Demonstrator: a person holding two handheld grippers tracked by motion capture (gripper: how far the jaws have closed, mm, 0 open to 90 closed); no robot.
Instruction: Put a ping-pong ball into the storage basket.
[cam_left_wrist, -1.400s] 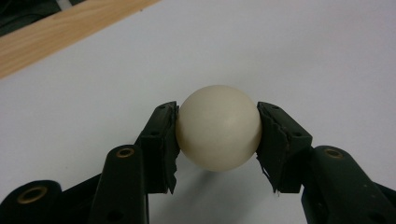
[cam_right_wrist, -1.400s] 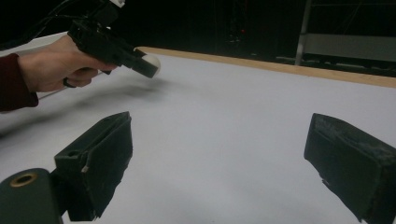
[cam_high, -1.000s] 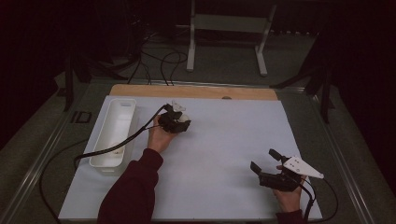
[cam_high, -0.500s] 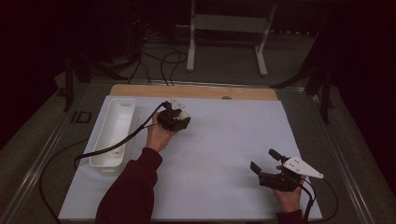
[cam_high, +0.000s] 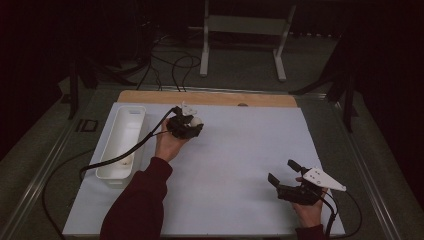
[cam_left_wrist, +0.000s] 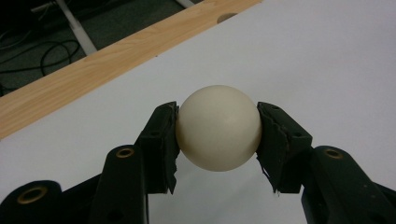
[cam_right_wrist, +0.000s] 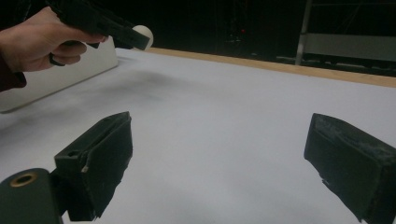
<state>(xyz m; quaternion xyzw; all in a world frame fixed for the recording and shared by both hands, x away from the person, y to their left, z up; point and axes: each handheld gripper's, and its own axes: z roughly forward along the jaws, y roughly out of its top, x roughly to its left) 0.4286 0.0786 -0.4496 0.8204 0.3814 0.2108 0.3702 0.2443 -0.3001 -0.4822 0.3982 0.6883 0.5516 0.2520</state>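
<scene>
White mat (cam_high: 230, 165) on table, dark room, left claw (cam_left_wrist: 217, 123) gripping ball (cam_left_wrist: 218, 127), right claw (cam_right_wrist: 219, 163) agape

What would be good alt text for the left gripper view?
A cream-white ball is clamped between the two black jaws of the left gripper, held over a white table sheet. A light wooden strip runs diagonally along the sheet's far edge, with dark floor and cables beyond.

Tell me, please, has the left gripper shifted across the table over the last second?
No. In the high view the left gripper, shut on the white ball, sits at the same spot beside the white tray as before.
</scene>
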